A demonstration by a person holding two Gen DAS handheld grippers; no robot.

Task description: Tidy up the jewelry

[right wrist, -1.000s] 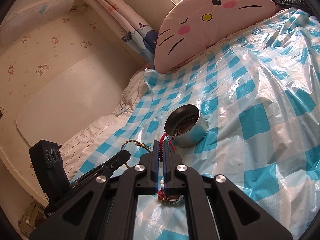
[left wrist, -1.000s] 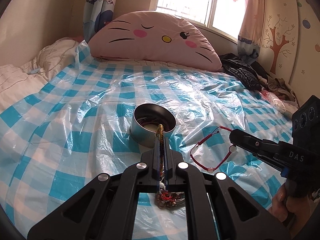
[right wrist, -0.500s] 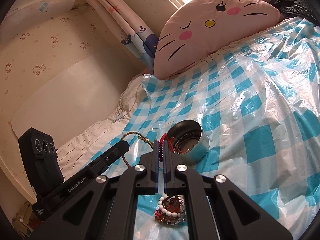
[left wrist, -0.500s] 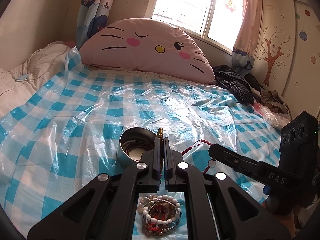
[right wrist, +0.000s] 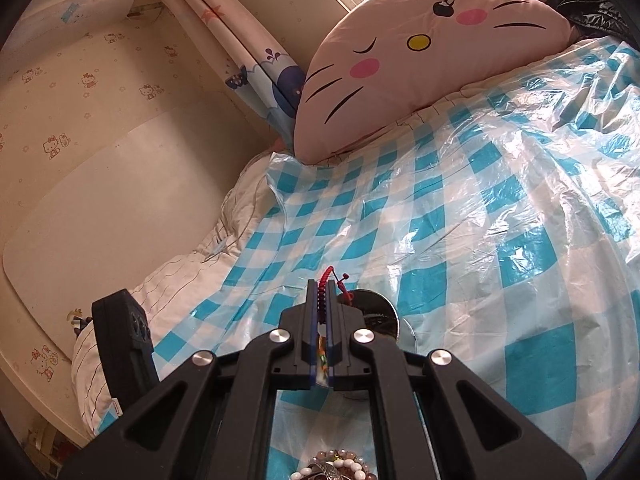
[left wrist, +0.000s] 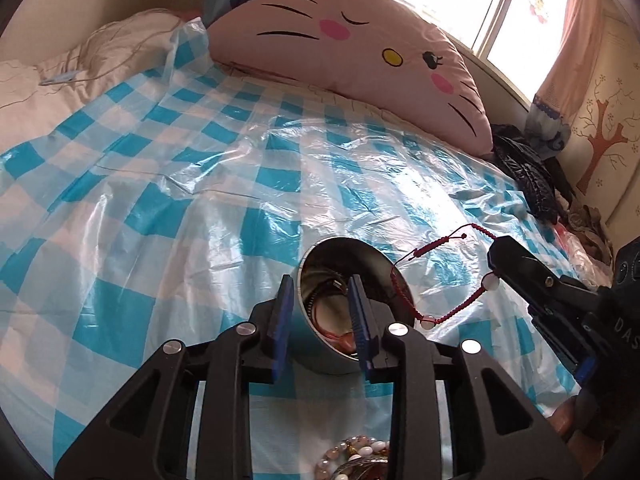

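Two claws: left claw [left wrist: 320,312] jaws opening, nothing between, over tin [left wrist: 340,304]
Right claw [right wrist: 321,300]: clamped on red cord bracelet [left wrist: 440,280]
Tins: one

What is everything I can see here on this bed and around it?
Metal tin: one, silver, on the checked sheet, bracelets inside.
Red cord bracelet: one, red with pale beads, hanging from the right tongs beside the tin.
Beaded bracelets: a small heap, white, pink and amber, on the sheet nearest the cameras.
Plastic sheet: one, blue and white checks, covering the bed.
Cat-face cushion: one, pink, at the head of the bed.
Curtains: pale with prints, by the window.
Dark clothing: a pile, black, at the bed's right edge.
Left tongs: black, jaws opening, nothing between them, over the tin.
Right tongs: black, shut on the red cord bracelet.
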